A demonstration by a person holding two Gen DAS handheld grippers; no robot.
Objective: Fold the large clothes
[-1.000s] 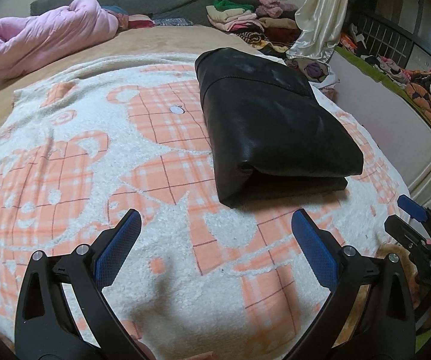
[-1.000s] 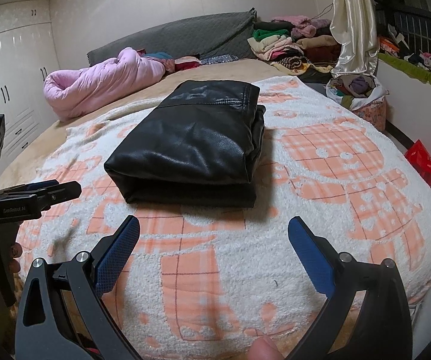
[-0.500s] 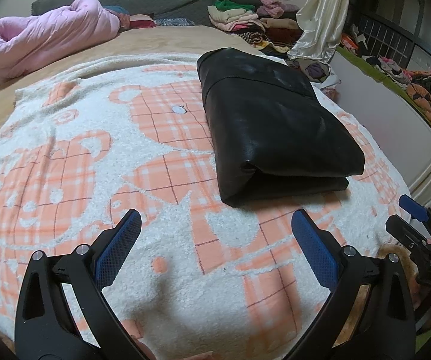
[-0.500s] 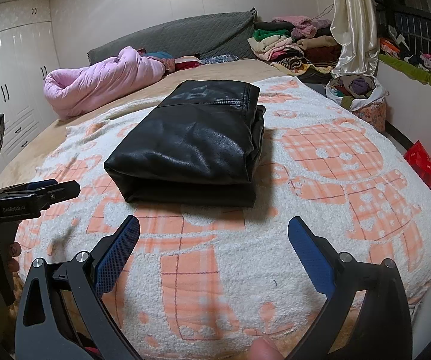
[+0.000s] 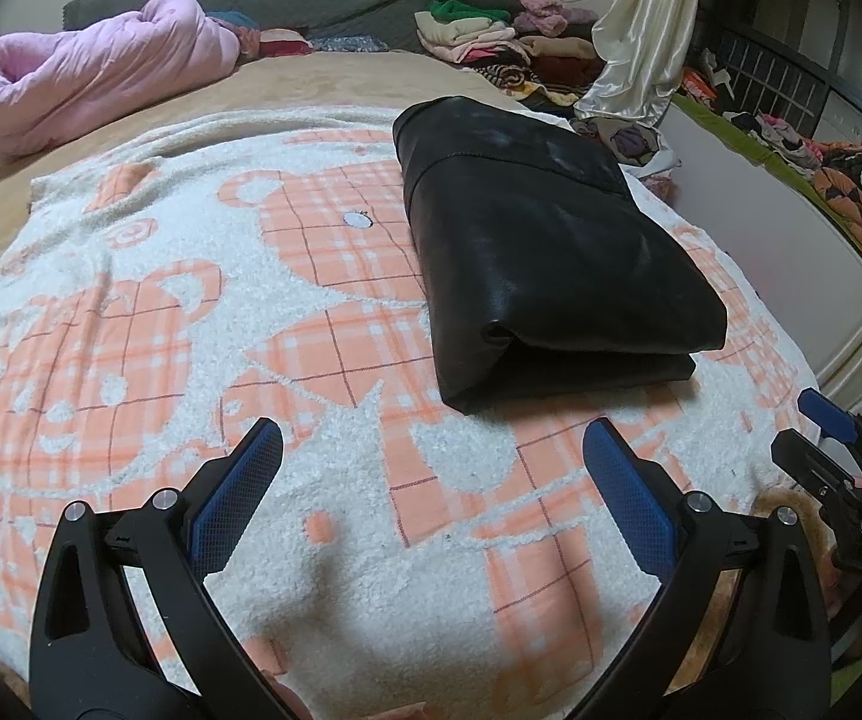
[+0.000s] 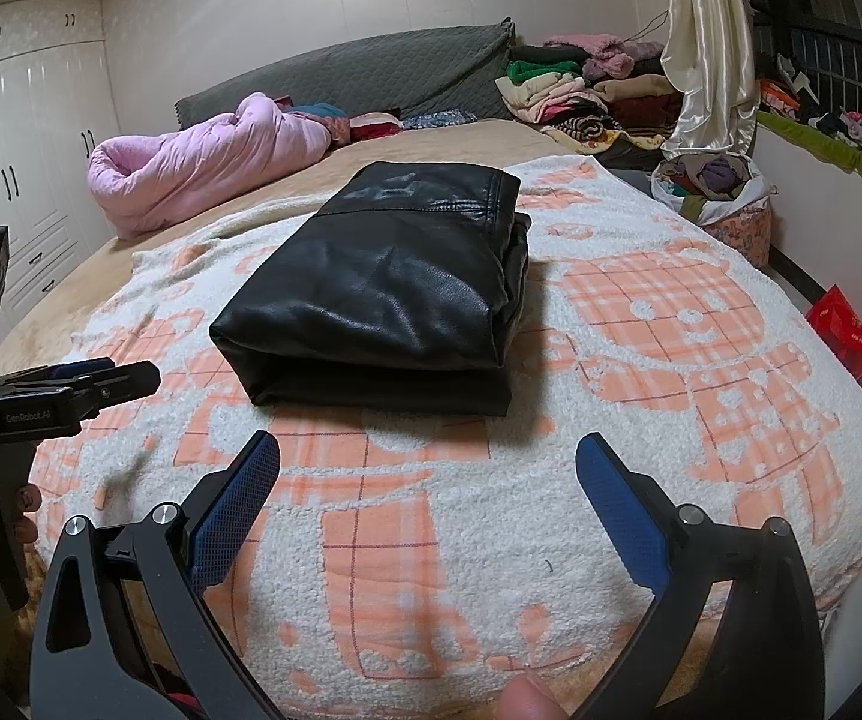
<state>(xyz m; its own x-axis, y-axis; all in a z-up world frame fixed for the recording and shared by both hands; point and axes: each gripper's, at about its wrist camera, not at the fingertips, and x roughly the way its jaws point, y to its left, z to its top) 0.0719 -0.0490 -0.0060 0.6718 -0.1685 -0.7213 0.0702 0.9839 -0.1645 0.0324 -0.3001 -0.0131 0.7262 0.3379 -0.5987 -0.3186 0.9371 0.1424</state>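
Folded black leather jacket (image 6: 383, 294): done, mid-bed (image 6: 730, 420). Your left gripper (image 5: 431, 480) and right gripper (image 6: 428, 489): fingers spread, empty.

light: soft, kinda dim indoor glow
glare: sheen on black jacket (image 6: 383, 294)
edges: heavy fisheye warp, dark corners

Open blanket (image 5: 131, 276) btwn grippers, jacket (image 5: 550, 252), apparently

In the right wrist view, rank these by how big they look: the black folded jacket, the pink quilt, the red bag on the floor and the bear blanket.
1. Bear blanket
2. Black jacket
3. Pink quilt, though it lies farther back, so its true size may rival the jacket's
4. Red bag
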